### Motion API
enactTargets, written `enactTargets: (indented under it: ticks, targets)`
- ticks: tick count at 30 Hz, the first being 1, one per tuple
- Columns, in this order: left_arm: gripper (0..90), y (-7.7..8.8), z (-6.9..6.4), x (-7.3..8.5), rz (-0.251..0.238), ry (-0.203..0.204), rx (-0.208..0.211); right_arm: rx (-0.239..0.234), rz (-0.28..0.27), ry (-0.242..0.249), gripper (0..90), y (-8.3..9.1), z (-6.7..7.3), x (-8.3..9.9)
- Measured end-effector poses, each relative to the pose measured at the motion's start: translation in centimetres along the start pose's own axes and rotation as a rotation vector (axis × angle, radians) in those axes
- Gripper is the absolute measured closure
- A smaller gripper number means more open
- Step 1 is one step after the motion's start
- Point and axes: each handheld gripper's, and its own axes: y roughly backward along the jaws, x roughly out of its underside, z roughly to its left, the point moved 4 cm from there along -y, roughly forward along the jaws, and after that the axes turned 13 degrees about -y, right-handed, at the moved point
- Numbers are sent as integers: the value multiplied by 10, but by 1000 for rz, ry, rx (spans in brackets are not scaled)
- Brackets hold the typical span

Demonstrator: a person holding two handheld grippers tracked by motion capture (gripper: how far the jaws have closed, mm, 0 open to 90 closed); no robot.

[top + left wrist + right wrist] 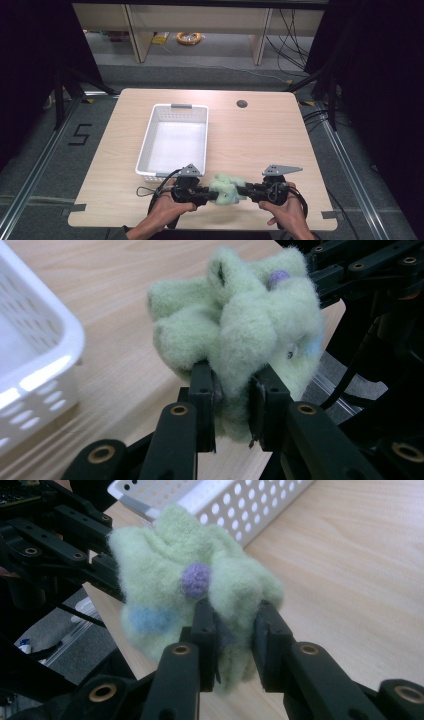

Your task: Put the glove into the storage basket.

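We are working over a wooden table (260, 145), and off beyond our left gripper (206, 194) a white perforated basket (172, 140) is sitting with nothing in it. Between the two tools we are holding a bunched piece of light green fleece (225, 189) with a purple dot and a blue patch, most likely a small sock or cloth. It is hanging just above the near edge of the table, straight ahead of both sets of jaws.

The left gripper is pinching a fold at one end, its jaws nearly closed with fabric squeezed between the pads (216, 390). Our right gripper (246, 190) is doing the same from the opposite side, clamping a fold just under the purple dot.

We are judging the fleece to be light, soft and floppy, not fragile, and grippy rather than slick. Taking it by a thick gathered fold looks safest; a thin edge could slip free as it stretches.
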Motion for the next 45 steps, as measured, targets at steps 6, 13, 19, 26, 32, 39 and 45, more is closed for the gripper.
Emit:
enactTargets:
  ticks: [6,13,19,26,32,39,45]
  targets:
    - [740,17,6,-9,-7,3,-9,-7,4,17,748,-1,12,-13]
    - [738,40,18,-22,-26,28,-47,-18,8,54,748,-5,27,-40]
    - [738,61,33,-31,-28,38,-78,-30,22,91,747,-15,43,-67]
    - [737,82,60,-32,-7,74,-118,-22,49,116,748,-39,57,-93]
    - [738,95,92,-27,9,130,-163,-22,65,113,749,-69,63,-113]
    - [738,98,117,-17,47,169,-169,-12,95,98,749,-97,64,-123]
    - [738,91,135,-2,108,199,-184,-5,155,54,749,-123,60,-121]
